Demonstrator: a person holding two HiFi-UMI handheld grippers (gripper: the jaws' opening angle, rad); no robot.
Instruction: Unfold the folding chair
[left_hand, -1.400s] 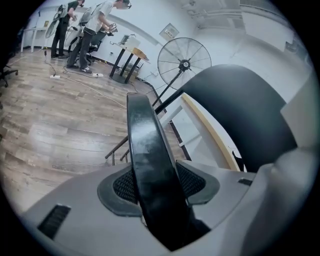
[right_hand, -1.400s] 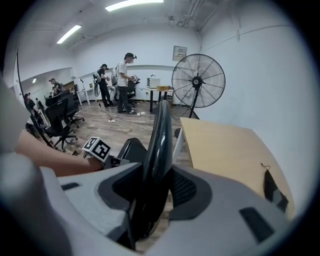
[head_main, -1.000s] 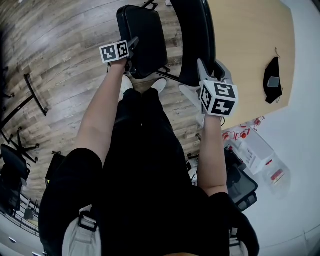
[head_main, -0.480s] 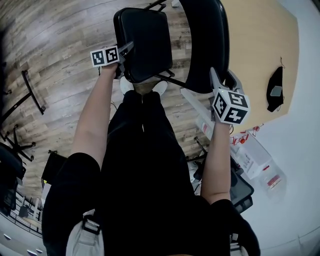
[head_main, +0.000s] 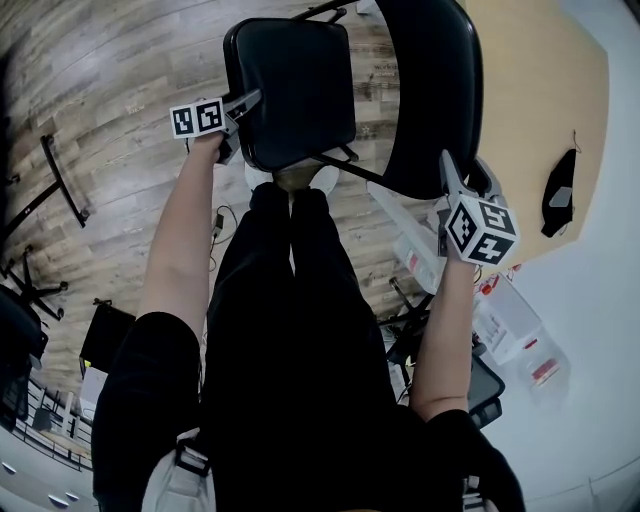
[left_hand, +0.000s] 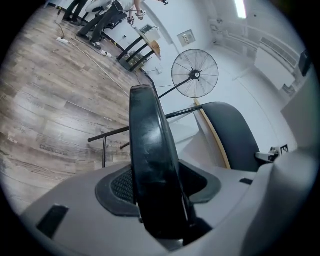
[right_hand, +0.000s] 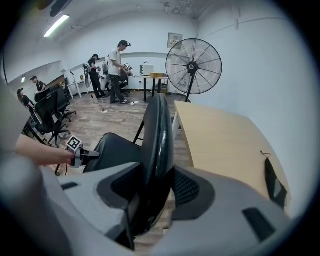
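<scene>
1. Left gripper view: the left claw (left_hand: 159, 189) is clenched on the rim of a black padded seat (left_hand: 150, 145). The seat runs edge-on up between both pads.
2. The right gripper view has the right claw (right_hand: 150, 195) grasping the edge of the black backrest (right_hand: 160, 132). Its jaws have just been opening a little, with the backrest between them and the pads against it.
3. From the head view, the left arm reaches to the seat's near left corner. The right arm reaches to the backrest's lower right rim.
4. The folding chair (head_main: 290, 85) stands on the wood floor (head_main: 120, 110), just in front of the person's white shoes (head_main: 324, 178). Its seat lies to the left and its backrest to the right, spread apart. A thin black frame bar (head_main: 345, 160) runs between them.
5. Just right of the backrest is a tan surface (right_hand: 225, 140) with a small black object (right_hand: 272, 180) lying on it.
6. A standing fan (right_hand: 194, 62) is at the surface's far end.
7. Farther back, several people (right_hand: 116, 70) stand in the room, and black office chairs (right_hand: 50, 112) sit at the left.
</scene>
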